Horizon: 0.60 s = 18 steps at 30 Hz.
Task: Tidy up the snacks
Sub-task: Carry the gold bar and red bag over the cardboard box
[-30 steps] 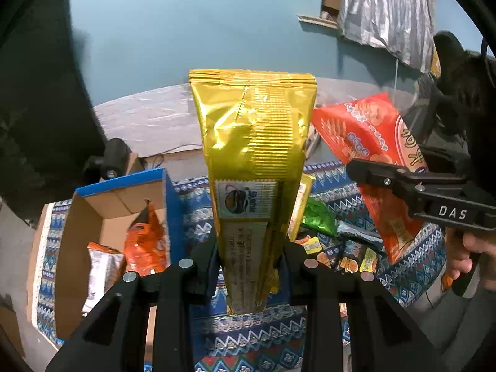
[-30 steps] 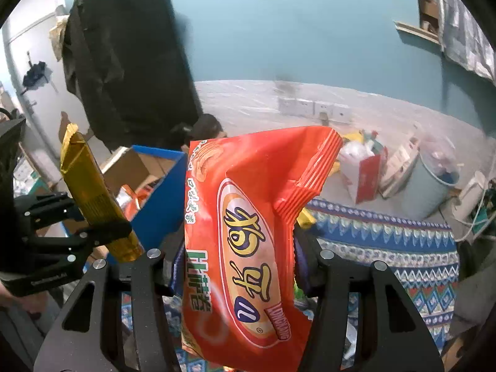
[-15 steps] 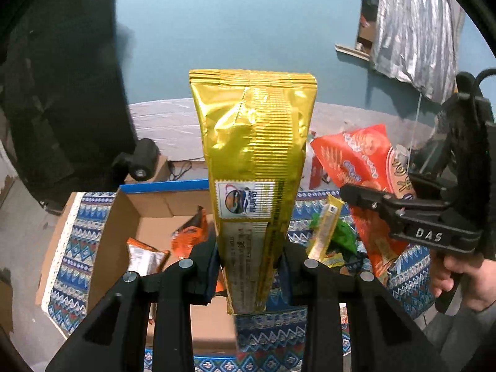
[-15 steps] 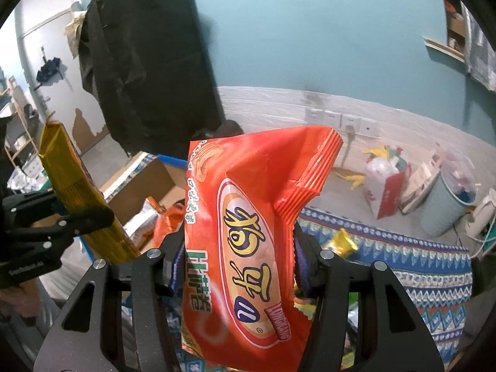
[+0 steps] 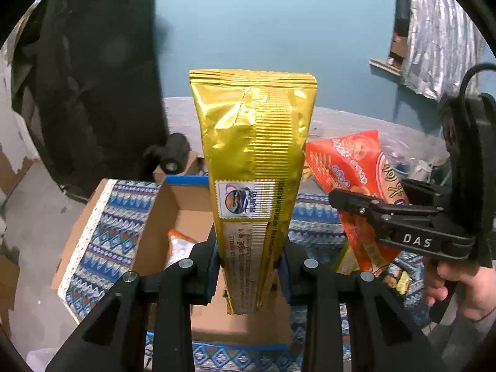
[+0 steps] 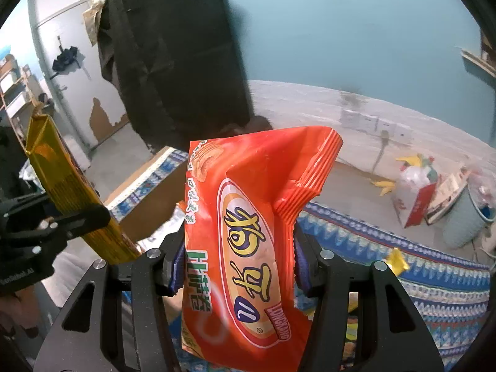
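My left gripper (image 5: 249, 263) is shut on a tall gold foil snack bag (image 5: 254, 161), held upright above an open cardboard box (image 5: 173, 207) with a blue rim. An orange and silver packet (image 5: 178, 243) lies inside the box. My right gripper (image 6: 237, 263) is shut on a red-orange chip bag (image 6: 248, 232), also upright. In the left wrist view the right gripper (image 5: 347, 200) holds that red-orange bag (image 5: 356, 167) just right of the gold bag. In the right wrist view the gold bag (image 6: 68, 192) and the left gripper (image 6: 90, 217) sit at the left, over the box (image 6: 145, 186).
A blue patterned cloth (image 6: 418, 272) covers the floor, with several small snack packets (image 5: 400, 276) on it. A large black-wrapped object (image 6: 173, 62) stands behind the box. A bin (image 6: 468, 214) and bags sit at the far right. A hand (image 5: 465, 282) grips the right gripper's handle.
Both grippers have swung left with their bags still gripped. The box has come from the left side to right below the gold bag, and the black-wrapped object has come into view.
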{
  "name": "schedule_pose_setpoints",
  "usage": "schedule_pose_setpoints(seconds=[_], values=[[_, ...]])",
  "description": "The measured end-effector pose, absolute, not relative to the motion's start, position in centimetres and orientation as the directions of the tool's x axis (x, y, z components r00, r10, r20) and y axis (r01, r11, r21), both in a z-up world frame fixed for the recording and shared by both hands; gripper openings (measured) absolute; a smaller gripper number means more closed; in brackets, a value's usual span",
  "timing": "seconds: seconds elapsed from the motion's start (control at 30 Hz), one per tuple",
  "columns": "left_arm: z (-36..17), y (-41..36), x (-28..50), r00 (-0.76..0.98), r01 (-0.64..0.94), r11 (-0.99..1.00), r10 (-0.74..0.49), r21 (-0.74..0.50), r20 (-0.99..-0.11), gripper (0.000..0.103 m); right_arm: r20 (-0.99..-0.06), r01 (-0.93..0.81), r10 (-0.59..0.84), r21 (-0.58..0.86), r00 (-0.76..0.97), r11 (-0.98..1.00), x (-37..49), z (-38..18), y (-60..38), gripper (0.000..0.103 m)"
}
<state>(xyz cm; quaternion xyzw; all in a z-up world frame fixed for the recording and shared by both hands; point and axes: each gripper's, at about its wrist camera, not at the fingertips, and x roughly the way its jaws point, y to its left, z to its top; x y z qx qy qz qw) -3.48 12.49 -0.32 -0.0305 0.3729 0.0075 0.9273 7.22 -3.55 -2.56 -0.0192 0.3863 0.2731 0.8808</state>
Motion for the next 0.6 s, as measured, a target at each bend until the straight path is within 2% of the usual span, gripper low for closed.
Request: schedule_pose_setpoints(seconds=[0.6], values=[[-5.5, 18.3, -2.3, 0.613, -0.16, 0.986, 0.07, -0.037, -0.787, 0.032, -0.754, -0.557, 0.483, 0.189, 0.445, 0.809, 9.2, -6.8, 4.7, 0.055]])
